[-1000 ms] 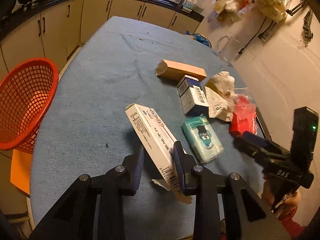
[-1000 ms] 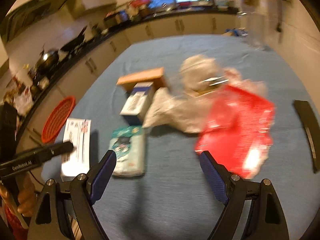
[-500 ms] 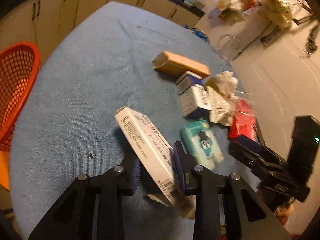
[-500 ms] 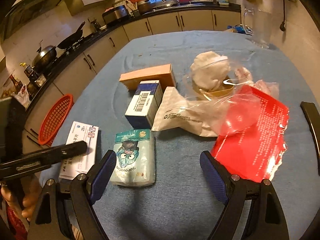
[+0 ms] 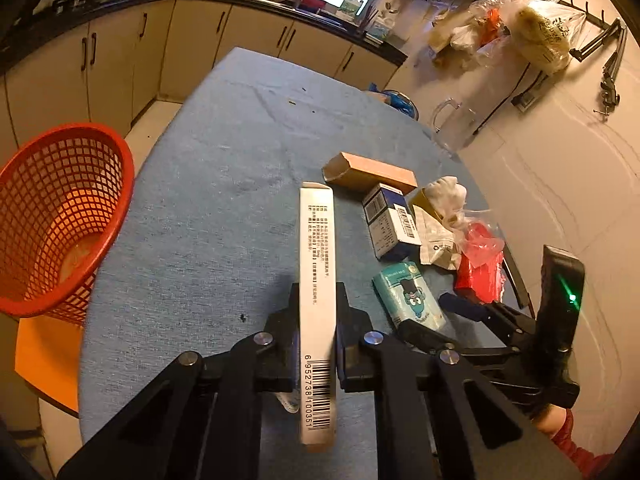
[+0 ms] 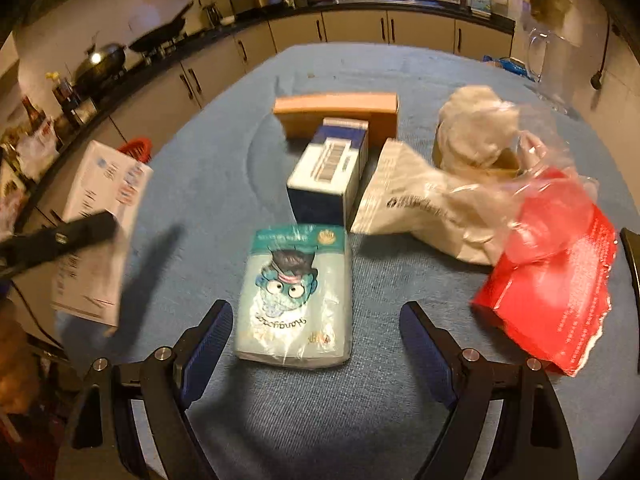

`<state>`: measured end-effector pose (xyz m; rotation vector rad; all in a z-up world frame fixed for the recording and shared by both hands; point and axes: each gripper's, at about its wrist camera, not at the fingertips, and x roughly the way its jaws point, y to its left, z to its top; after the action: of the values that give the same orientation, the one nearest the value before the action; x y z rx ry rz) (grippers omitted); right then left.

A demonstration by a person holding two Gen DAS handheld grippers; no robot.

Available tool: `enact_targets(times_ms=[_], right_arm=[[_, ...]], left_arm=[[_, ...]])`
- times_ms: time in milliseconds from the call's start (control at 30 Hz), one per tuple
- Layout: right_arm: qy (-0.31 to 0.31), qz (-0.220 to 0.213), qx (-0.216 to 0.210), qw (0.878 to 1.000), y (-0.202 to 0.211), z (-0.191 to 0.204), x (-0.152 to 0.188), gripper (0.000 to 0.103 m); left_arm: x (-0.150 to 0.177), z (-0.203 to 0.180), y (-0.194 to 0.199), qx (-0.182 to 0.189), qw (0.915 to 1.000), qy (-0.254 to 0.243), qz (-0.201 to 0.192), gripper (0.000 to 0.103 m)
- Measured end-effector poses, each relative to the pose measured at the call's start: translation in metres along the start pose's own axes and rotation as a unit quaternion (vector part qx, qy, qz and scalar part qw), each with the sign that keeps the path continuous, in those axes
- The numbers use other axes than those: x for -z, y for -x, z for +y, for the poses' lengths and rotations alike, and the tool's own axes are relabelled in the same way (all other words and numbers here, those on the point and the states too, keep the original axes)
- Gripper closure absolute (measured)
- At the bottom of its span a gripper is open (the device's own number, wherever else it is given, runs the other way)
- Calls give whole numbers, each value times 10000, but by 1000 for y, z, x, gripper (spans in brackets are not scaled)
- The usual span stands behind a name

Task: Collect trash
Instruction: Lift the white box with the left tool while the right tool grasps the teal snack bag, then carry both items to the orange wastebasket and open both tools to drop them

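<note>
Left tool (image 5: 318,312) around white carton (image 5: 316,264).

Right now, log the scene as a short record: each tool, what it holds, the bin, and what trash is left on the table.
left tool: shut on white box, lifted off the table
right tool: open, either side of the tissue pack
bin: red basket, beside the table's left edge
left on table: tissue pack, blue box, brown box, white bag, red wrapper

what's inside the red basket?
The red basket shows only bare mesh and its orange-lit bottom; no trash visible. The near wall hides part of the floor. The white box sits in the left tongs.
</note>
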<state>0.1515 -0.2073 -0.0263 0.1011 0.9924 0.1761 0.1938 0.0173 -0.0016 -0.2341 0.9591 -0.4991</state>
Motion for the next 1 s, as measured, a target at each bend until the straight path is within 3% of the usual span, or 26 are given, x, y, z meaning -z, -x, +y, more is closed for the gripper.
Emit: enact_targets(times_ms=[33,67,233,467,633,1000], right_arm=[[29,7,6,10000,-1,0,1,27],[97,-51,85,9999,0,2,1,47],[216,-122,31,9997,6,3,2,64],[330,-420,-244,9983,27,18,-8,64],[471,-474,-599,9960,34,39,-26,64],[869,-313,-1632,9823,25,127,-75,63]], left_arm=[[1,1,2,-21,10000,-35,-27,91],[1,0,3,-23,10000,-71,-54,91],[-1,3,18,-40,9996,-159,-230,91],[-11,22,55,-69,9984,-49,-550,91],[-22,50,87,-334,9954,171,-882,91],[-49,135,113,-866,9868,758,-1139,91]])
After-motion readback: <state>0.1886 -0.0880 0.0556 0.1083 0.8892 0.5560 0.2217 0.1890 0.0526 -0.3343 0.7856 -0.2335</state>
